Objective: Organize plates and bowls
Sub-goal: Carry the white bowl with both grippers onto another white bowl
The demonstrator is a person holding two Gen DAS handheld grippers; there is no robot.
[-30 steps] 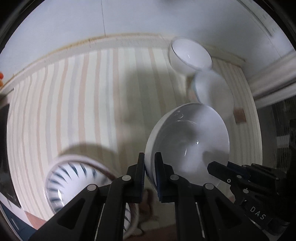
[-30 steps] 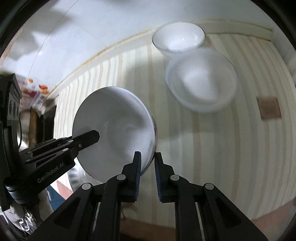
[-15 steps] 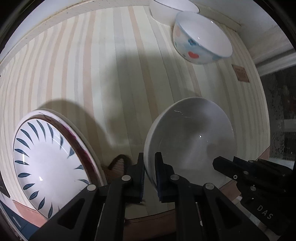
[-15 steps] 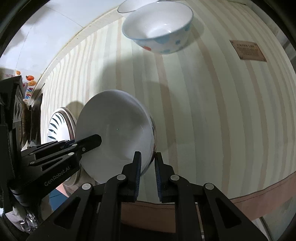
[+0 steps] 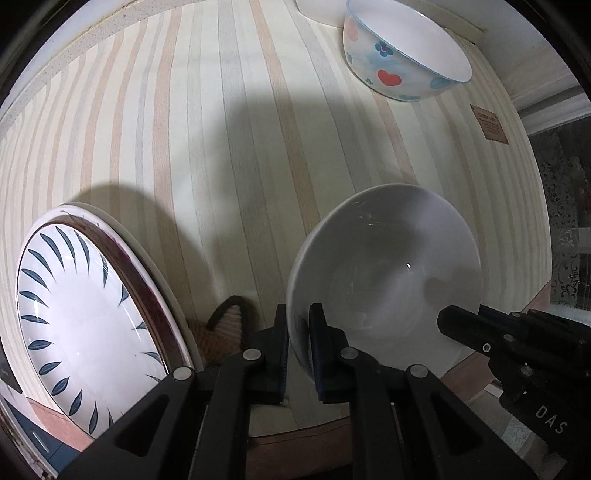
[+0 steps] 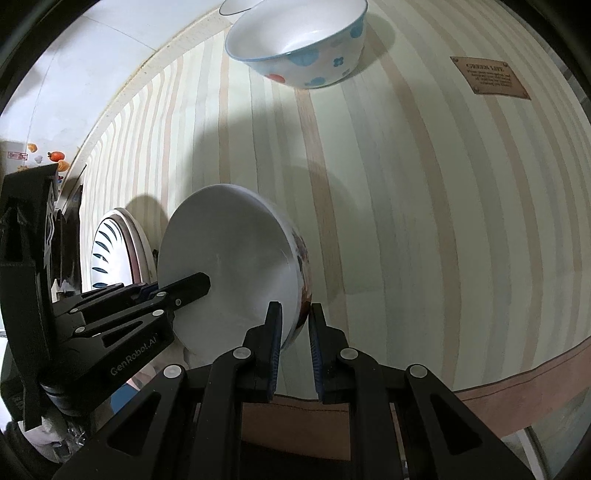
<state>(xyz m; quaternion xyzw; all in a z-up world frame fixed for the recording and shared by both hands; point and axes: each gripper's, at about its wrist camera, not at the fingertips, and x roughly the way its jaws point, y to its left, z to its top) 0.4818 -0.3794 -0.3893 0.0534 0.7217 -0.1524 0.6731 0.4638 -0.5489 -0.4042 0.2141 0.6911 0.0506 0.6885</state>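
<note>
A white bowl (image 5: 388, 280) with a patterned outside is held tilted above the striped table, near its front edge. My left gripper (image 5: 297, 332) is shut on its left rim. My right gripper (image 6: 295, 328) is shut on its right rim; the bowl also shows in the right wrist view (image 6: 229, 266). A white plate with blue leaf marks (image 5: 81, 317) lies on a stack at the left. A bowl with red hearts and blue flowers (image 5: 402, 59) stands at the far right, with another white bowl (image 6: 236, 4) behind it.
A brown label (image 6: 489, 77) is fixed to the tablecloth at the right. A brown woven object (image 5: 225, 328) lies between the plate stack and the held bowl. The table's front edge (image 6: 517, 384) is close below the grippers.
Both grippers have pulled back toward the table's front edge with the white bowl. The patterned bowl and the far white bowl now sit further off, and the plate stack has come into fuller view.
</note>
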